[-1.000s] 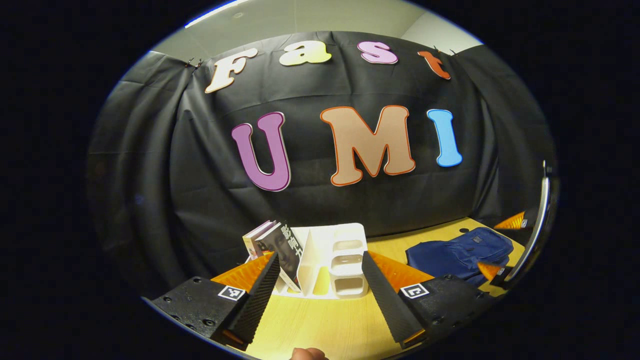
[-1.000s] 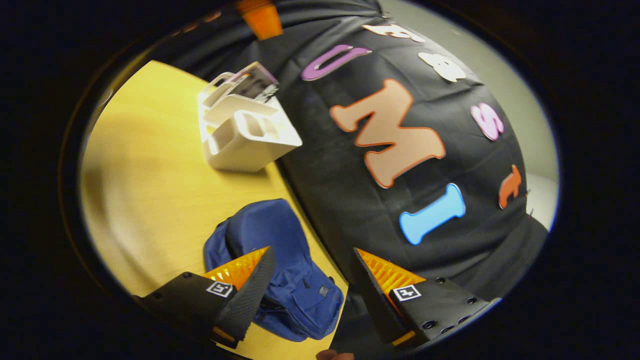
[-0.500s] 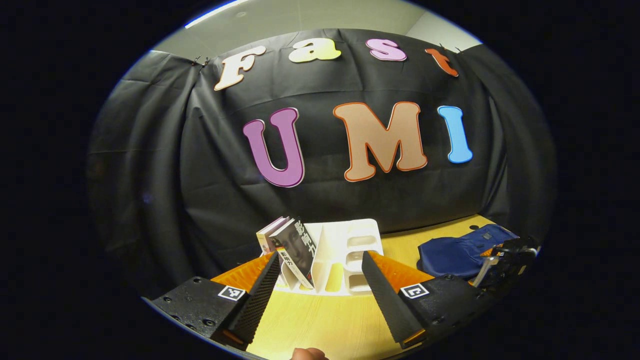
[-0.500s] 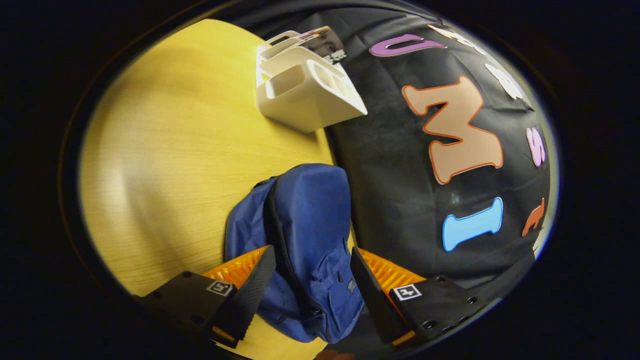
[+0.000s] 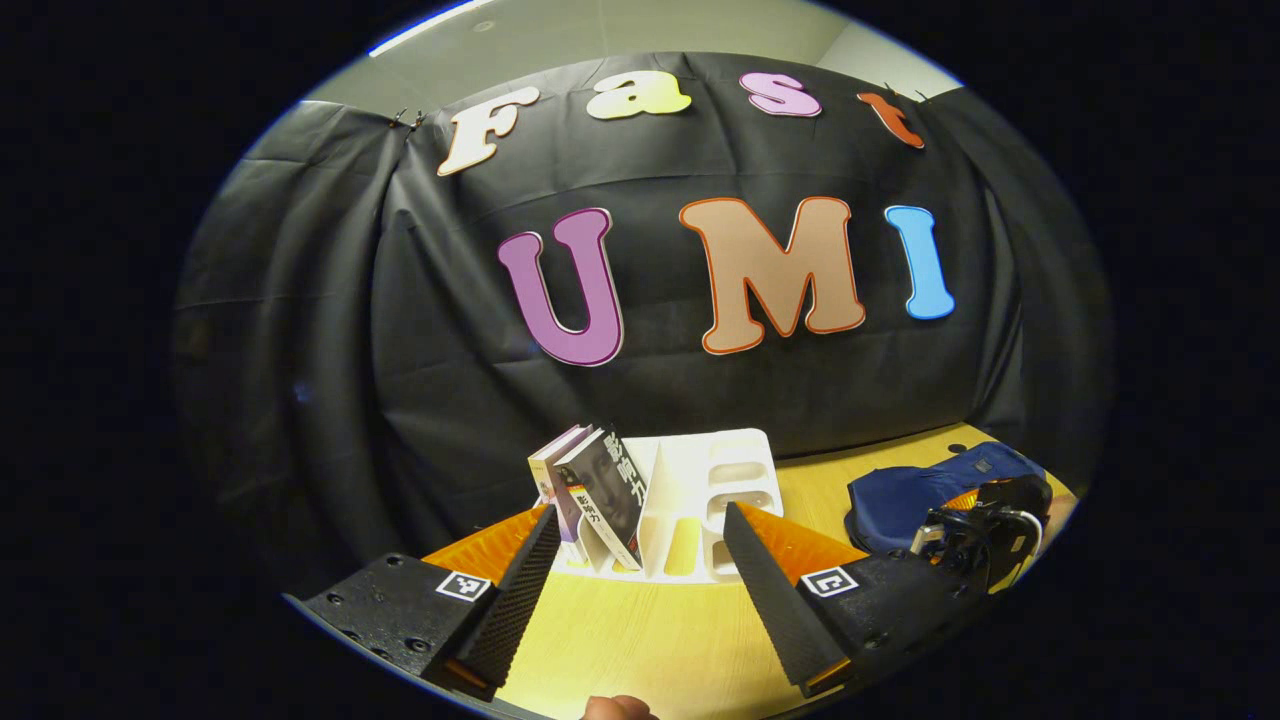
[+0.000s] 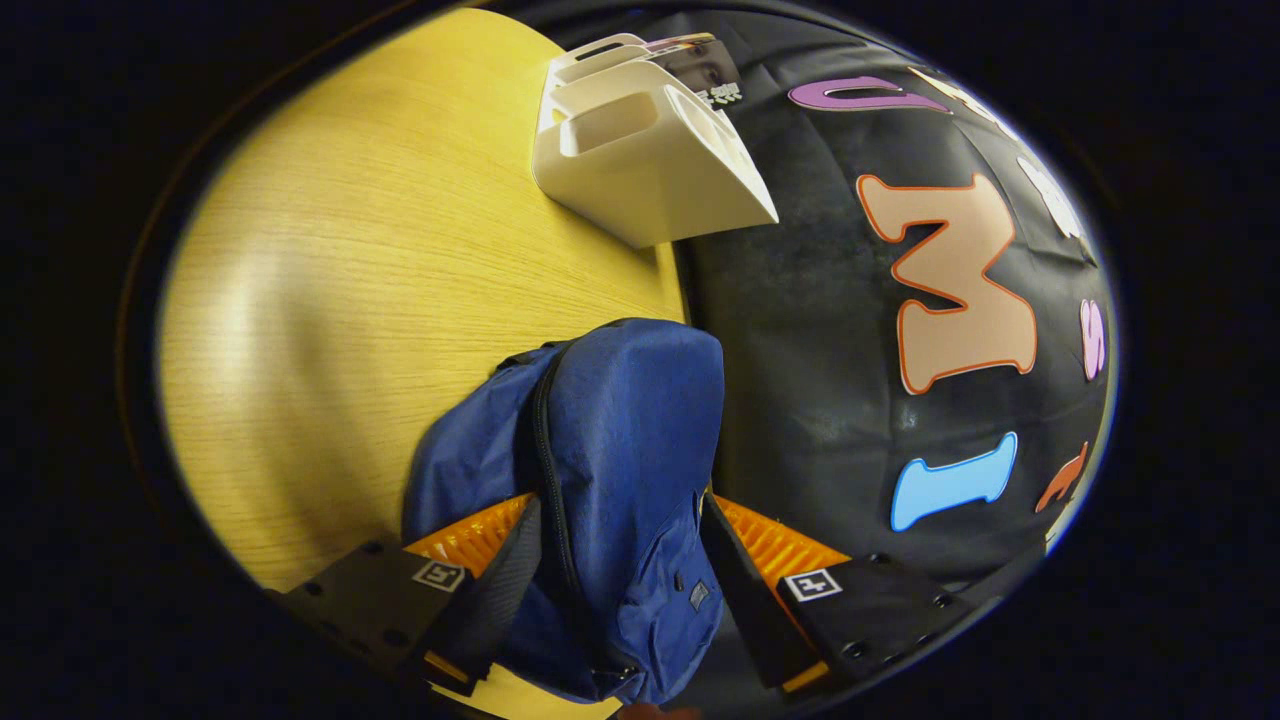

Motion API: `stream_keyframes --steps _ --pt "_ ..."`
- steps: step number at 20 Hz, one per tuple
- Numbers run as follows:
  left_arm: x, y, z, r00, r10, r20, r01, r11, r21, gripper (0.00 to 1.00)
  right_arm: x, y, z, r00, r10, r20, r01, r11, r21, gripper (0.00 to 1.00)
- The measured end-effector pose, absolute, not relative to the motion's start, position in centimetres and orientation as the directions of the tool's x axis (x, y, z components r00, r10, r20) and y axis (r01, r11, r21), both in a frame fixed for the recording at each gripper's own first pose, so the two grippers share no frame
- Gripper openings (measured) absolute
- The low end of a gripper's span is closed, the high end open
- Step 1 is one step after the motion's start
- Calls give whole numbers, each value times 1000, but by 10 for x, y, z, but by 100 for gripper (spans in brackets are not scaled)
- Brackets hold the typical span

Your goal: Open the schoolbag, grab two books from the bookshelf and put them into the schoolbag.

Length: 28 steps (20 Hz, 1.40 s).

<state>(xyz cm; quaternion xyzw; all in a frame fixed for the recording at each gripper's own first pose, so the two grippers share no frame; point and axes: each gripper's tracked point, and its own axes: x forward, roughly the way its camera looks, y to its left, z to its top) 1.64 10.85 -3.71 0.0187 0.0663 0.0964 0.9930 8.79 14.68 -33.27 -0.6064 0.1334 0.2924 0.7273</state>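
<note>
Schoolbag [image 6: 610,480] lower centre of the right gripper view, lying zipped on the table [image 6: 330,300]. Right gripper [image 6: 620,580] fingers apart, straddling it. Left gripper [image 5: 640,580] apart, empty, facing the bookshelf [image 5: 700,500]. Fabric looks soft, slumpy; best taken at the zipper pull.

Left gripper view faces the bookshelf [image 5: 690,505] low; right gripper view overlooks the schoolbag [image 6: 610,480] closely.
</note>
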Motion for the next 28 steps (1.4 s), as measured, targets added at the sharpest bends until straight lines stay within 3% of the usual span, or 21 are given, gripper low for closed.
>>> stream_keyframes --steps 1,2,9,10,11,13,18,20,21,22,24,28 --pt "15 110 -36 972 199 -127 -194 980 51 100 91 149 -333 794 262 -548 -586 93 -805 88" --pt "15 111 -36 971 202 -129 -197 979 52 96 91 148 -332 797 255 -547 -584 94 -806 87" --pt "8 118 -42 961 228 -156 -225 974 37 96 105 151 -319 826 251 -504 -535 68 -842 87" --pt "9 119 -42 961 229 -156 -226 973 39 96 108 152 -324 822 250 -511 -541 63 -839 100" --pt "9 119 -40 961 229 -153 -225 973 41 96 111 155 -331 815 250 -522 -552 62 -832 86" --pt "9 121 -38 962 232 -147 -227 973 48 96 116 166 -333 813 266 -519 -550 56 -833 81" --pt "8 129 -41 955 253 -155 -249 968 43 100 122 169 -346 804 258 -536 -570 78 -818 31" --pt "8 130 -42 953 257 -159 -254 966 40 96 117 169 -353 798 237 -555 -586 87 -806 8" --pt "8 130 -40 953 258 -157 -255 966 40 96 113 167 -362 779 223 -586 -615 83 -785 17" --pt "9 130 -39 953 258 -157 -255 966 42 96 112 169 -367 769 220 -600 -627 79 -775 17" --pt "9 132 -37 954 260 -152 -256 966 44 96 113 167 -367 764 215 -609 -638 108 -762 0" --pt "9 135 -39 952 262 -156 -259 965 41 96 116 164 -365 728 217 -651 -686 223 -693 0"
